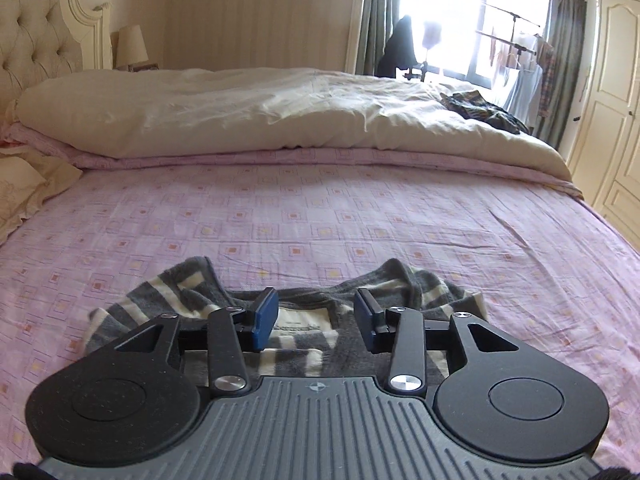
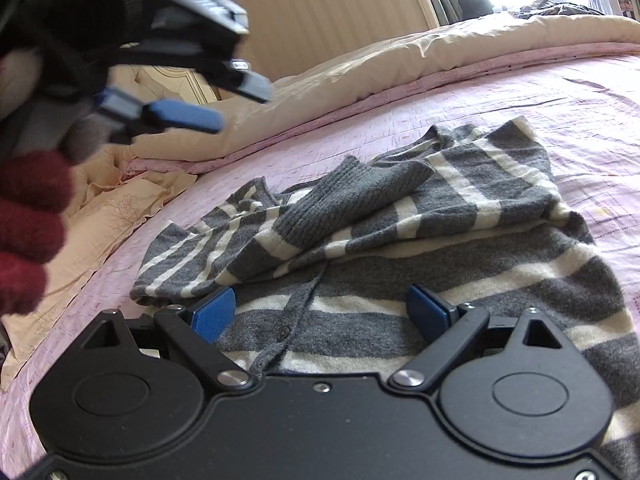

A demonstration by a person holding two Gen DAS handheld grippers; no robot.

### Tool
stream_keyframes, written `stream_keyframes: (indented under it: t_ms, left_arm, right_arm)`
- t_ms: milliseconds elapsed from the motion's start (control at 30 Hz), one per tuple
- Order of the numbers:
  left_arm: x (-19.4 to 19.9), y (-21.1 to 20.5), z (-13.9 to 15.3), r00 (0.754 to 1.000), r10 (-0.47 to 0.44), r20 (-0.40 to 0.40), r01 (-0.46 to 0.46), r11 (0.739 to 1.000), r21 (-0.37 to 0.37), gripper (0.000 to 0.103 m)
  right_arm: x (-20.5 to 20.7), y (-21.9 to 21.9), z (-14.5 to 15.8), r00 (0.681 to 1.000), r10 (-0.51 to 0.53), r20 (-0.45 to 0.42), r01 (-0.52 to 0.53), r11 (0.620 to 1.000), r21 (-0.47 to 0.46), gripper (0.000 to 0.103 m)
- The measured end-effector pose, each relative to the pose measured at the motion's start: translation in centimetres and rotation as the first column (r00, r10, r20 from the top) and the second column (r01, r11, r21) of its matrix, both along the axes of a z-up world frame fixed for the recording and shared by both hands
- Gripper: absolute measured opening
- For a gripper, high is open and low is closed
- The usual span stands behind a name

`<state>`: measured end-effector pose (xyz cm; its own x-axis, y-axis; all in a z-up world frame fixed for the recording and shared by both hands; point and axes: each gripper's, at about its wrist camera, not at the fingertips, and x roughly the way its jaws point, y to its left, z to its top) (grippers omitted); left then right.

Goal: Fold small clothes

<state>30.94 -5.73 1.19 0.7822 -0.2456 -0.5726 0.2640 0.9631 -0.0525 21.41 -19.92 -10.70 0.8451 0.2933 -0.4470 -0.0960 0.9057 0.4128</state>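
A small grey-and-white striped knit cardigan (image 2: 420, 216) lies on the pink bed sheet (image 2: 580, 92), one sleeve folded across its body. It also shows in the left wrist view (image 1: 192, 292), neck label up. My left gripper (image 1: 316, 318) is open and empty just above the collar. It also shows blurred at the upper left of the right wrist view (image 2: 180, 114), held by a red-gloved hand. My right gripper (image 2: 320, 312) is open and empty, its jaws on either side of the button placket near the cardigan's hem.
A cream duvet (image 1: 260, 112) is rolled across the far side of the bed, with dark clothes (image 1: 480, 112) on it. A tufted headboard (image 1: 32, 40), a lamp (image 1: 132, 46), a cream pillow (image 2: 104, 216), a window and a wardrobe (image 1: 612, 100) surround the bed.
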Motion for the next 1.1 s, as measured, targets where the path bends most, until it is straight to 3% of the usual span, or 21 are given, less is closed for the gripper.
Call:
stream_keyframes:
  t_ms: [67,233,467,600,767,900,967,1100]
  left_arm:
    - [-1.2,2.0,-0.2,0.999,0.038,0.028,-0.039,0.999,0.03,0.054]
    - [-3.1,7.5,-3.7,0.989,0.147,0.004,-0.147,0.982,0.12,0.054]
    - [-4.5,12.7,-8.7,0.962,0.248,-0.113,-0.239,0.967,0.09,0.054]
    - [-5.6,13.0,-9.9,0.968,0.243,-0.055,-0.238,0.967,0.088,0.056]
    - [-6.6,13.0,-10.4,0.966,0.258,-0.007,-0.257,0.964,0.068,0.057]
    - [-6.9,13.4,-10.6,0.964,0.264,-0.006,-0.264,0.964,0.045,0.058]
    - [-6.9,13.3,-10.7,0.964,0.264,-0.003,-0.264,0.963,0.057,0.059]
    - [-6.8,13.5,-10.8,0.964,0.264,-0.009,-0.264,0.964,0.038,0.059]
  right_arm:
    - [0.0,0.0,0.0,1.0,0.0,0.0,0.0,1.0,0.004,0.094]
    - [0.1,0.1,0.0,1.0,0.0,0.0,0.0,1.0,0.006,0.094]
    - [0.3,0.1,0.0,1.0,0.0,-0.001,0.0,1.0,0.004,0.094]
    - [0.3,-0.1,0.8,1.0,0.011,-0.02,-0.011,1.0,0.008,0.093]
    - [0.5,0.9,4.4,0.997,-0.032,0.071,0.038,0.996,-0.084,0.093]
    - [5.0,3.8,6.3,0.997,-0.027,0.07,0.043,0.972,-0.233,0.092]
    - [7.5,4.6,5.8,0.999,-0.029,0.018,0.032,0.966,-0.256,0.07]
    - [9.1,4.4,3.9,0.995,-0.061,-0.078,0.033,0.945,-0.327,0.052]
